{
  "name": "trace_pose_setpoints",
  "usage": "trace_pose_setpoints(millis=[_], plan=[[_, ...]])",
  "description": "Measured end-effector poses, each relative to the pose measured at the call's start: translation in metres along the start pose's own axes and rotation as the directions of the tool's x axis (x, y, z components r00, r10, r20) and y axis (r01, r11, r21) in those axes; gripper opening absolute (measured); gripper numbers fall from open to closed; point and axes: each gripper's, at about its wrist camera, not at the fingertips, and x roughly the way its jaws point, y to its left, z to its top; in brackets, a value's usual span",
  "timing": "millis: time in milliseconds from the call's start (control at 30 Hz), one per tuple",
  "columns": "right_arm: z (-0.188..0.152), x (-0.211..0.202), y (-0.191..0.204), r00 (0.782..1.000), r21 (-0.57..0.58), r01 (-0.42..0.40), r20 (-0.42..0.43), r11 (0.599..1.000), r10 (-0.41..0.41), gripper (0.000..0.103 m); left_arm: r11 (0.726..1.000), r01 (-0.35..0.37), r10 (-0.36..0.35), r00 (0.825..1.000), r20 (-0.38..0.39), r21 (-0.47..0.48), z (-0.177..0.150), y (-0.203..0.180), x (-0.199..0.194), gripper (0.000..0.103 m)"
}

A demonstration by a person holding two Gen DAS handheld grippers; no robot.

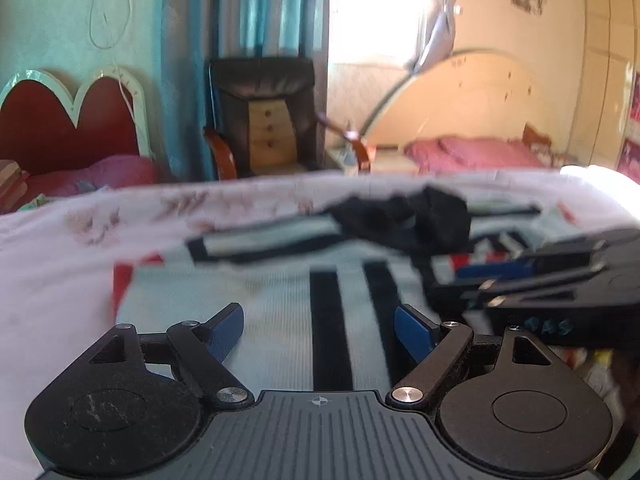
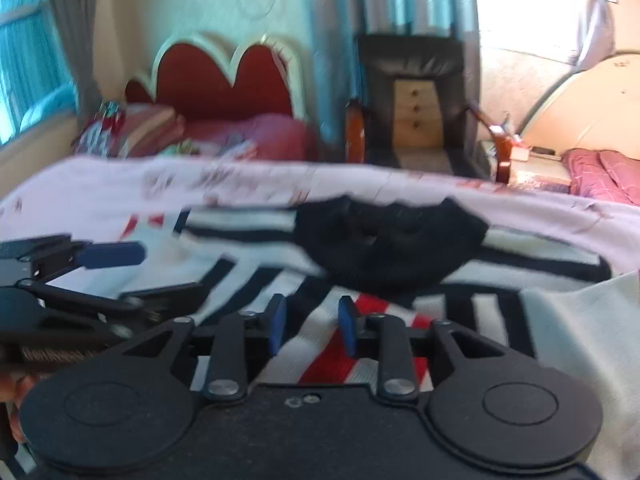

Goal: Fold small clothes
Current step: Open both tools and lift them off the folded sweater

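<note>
Jaws of both grippers gape above the striped garment [image 1: 280, 292] on the bedsheet [image 1: 60, 260]

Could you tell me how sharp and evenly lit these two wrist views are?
Left wrist view: the window is blown out, the striped garment is smeared by motion blur, and the left tool stays crisp. Right wrist view: similar window glare top right, blurred garment and black collar, fisheye bending at the edges.

The white knitted cloth garment with black and red stripes [image 1: 280, 292] looks ribbed and matt. The black plastic left gripper [image 1: 320, 330] has matt blue pads [image 1: 224, 332] and shiny metal screws [image 1: 406, 394].
</note>
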Motion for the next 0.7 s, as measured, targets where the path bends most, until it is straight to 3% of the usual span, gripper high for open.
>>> trace_pose_setpoints(millis=[100, 133, 200, 300, 367, 467, 533, 600, 700], plan=[[-0.02, -0.018, -0.013, 0.997, -0.052, 0.071, 0.015, 0.996, -0.07, 0.03, 0.999, -0.038, 0.039, 0.999, 0.025, -0.036, -0.018, 0.022, -0.022, 0.082], [-0.027, -0.029, -0.026, 0.995, -0.038, 0.099, 0.016, 0.994, -0.098, 0.025, 0.997, -0.066, 0.067, 0.998, 0.02, -0.051, -0.021, 0.032, -0.028, 0.082], [-0.041, -0.048, -0.052, 0.984, -0.005, 0.175, 0.017, 0.985, -0.175, 0.024, 0.995, -0.055, 0.055, 0.998, 0.005, -0.085, -0.025, 0.044, -0.029, 0.082], [-0.047, -0.056, -0.067, 0.989, 0.063, 0.147, 0.016, 0.987, -0.148, 0.024, 0.994, -0.093, 0.092, 0.996, -0.008, -0.058, -0.018, 0.036, -0.025, 0.082], [-0.039, -0.06, -0.066, 0.989, 0.087, 0.143, 0.03, 0.986, -0.146, 0.025, 0.995, -0.076, 0.077, 0.997, 0.019, -0.059, -0.013, 0.031, -0.032, 0.082], [-0.035, -0.076, -0.091, 0.964, 0.183, 0.223, 0.103, 0.958, -0.244, 0.022, 0.996, -0.084, 0.084, 0.996, 0.0, -0.013, -0.014, 0.026, -0.033, 0.082], [-0.037, -0.074, -0.116, 0.942, 0.235, 0.315, 0.041, 0.919, -0.333, 0.016, 0.997, -0.076, 0.076, 0.996, -0.039, -0.019, -0.021, 0.028, -0.026, 0.083], [-0.047, -0.063, -0.139, 0.949, 0.26, 0.312, -0.05, 0.914, -0.31, 0.014, 0.996, -0.077, 0.076, 0.997, -0.034, -0.033, -0.021, 0.029, -0.025, 0.084], [-0.048, -0.074, -0.14, 0.956, 0.239, 0.291, -0.029, 0.926, -0.293, 0.013, 0.995, -0.089, 0.089, 0.996, -0.008, -0.04, -0.017, 0.025, -0.04, 0.084]])
